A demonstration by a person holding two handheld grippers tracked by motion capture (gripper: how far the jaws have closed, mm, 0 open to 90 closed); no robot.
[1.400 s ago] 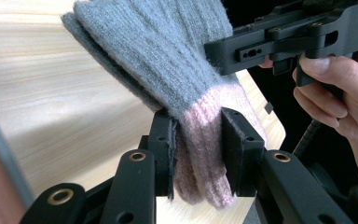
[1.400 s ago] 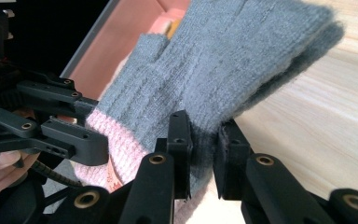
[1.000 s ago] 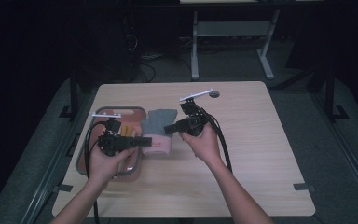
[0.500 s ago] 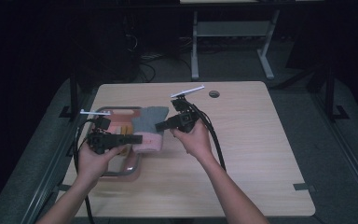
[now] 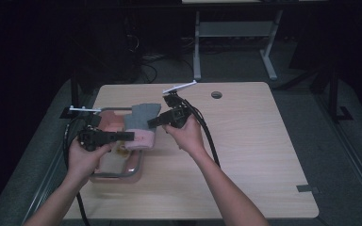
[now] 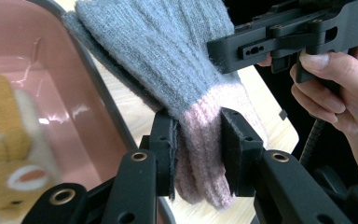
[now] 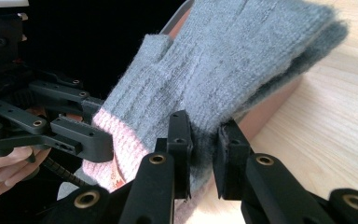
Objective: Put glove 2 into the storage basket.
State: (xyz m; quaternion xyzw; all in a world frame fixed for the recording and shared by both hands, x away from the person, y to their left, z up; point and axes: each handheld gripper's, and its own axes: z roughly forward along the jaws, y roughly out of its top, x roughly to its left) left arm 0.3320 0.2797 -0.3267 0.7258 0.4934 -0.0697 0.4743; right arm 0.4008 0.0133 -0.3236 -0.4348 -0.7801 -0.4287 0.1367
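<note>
Knitwear hangs between two hand-held tools in the high view: a grey ribbed knitted glove with a pink cuff point(image 5: 140, 125) is held above the table's left half, over the right edge of a pink metal-rimmed tray point(image 5: 118, 172). Its long axis runs from the pink cuff at the near end to the grey finger end at the far end, leaning slightly right. The left gripper point(image 5: 131, 136) pinches the cuff from the left, and the right gripper point(image 5: 151, 123) clamps the grey part from the right.

In the left gripper view, that gripper's jaws are closed on the pink cuff, which hangs below them; the grey part rises up and away. A yellow-and-white soft toy point(image 6: 4, 158) lies in the tray.

In the right gripper view, the jaws grip the grey edge above the light wooden table point(image 7: 335, 116).
</note>
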